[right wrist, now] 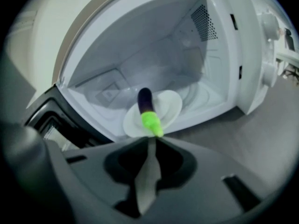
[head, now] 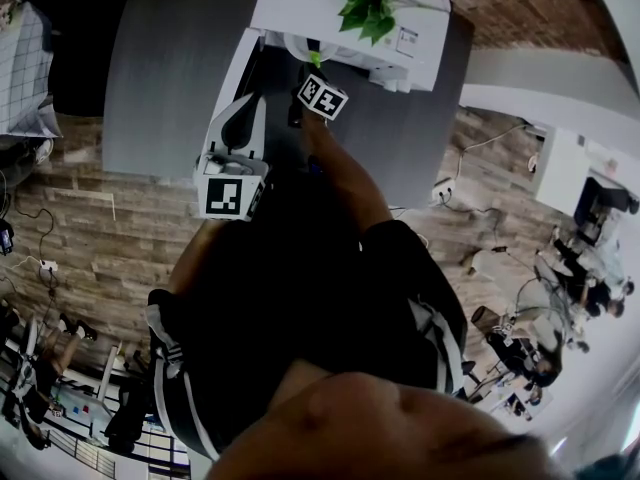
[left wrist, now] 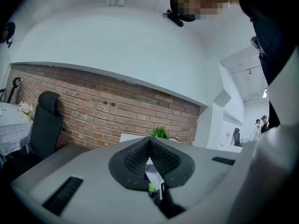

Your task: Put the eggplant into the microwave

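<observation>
Purple eggplant (right wrist: 145, 101) is held over the plate (right wrist: 175, 104) in the microwave (right wrist: 140, 41).
Stem (right wrist: 150, 121) is pinched by right gripper (right wrist: 154, 138), left gripper (left wrist: 150, 139) is closed, empty; release is judged due.

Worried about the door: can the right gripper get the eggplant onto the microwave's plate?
Likely yes. The microwave stands open, and the eggplant in the right gripper points over the white plate with nothing between.

Head view looks steeply down at your microwave (head: 300, 8); right gripper view sees it close. Left gripper view faces brick wall (left wrist: 117, 111).
</observation>
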`<state>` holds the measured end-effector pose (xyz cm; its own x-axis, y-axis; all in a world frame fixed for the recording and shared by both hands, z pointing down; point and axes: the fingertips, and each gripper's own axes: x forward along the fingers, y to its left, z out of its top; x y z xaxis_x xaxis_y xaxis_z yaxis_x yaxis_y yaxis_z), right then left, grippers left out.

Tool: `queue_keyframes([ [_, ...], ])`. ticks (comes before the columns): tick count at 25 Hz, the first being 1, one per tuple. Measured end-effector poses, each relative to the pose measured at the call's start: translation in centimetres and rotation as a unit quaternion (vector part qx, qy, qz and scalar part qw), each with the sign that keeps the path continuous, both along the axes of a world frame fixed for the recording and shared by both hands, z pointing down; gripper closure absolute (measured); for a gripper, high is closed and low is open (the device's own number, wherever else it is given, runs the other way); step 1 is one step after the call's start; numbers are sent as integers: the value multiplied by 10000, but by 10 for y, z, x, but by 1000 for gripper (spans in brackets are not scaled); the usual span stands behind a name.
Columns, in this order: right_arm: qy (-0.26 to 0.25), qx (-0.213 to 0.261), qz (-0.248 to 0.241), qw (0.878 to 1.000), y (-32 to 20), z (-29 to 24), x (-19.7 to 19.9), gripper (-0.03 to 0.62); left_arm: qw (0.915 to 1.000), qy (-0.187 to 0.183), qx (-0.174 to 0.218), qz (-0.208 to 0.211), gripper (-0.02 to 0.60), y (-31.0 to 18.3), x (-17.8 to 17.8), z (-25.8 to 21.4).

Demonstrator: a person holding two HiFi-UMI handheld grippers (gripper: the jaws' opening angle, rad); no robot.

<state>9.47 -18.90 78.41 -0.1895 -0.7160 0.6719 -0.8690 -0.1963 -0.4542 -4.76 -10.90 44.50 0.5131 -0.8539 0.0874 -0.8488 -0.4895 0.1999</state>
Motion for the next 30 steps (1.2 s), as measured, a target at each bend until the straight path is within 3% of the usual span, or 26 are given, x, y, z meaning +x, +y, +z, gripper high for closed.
queue_keyframes([
  [30,31,11,119,9999,-27,2,33,522,9999,-94,-94,-16,546,-6,8,9],
])
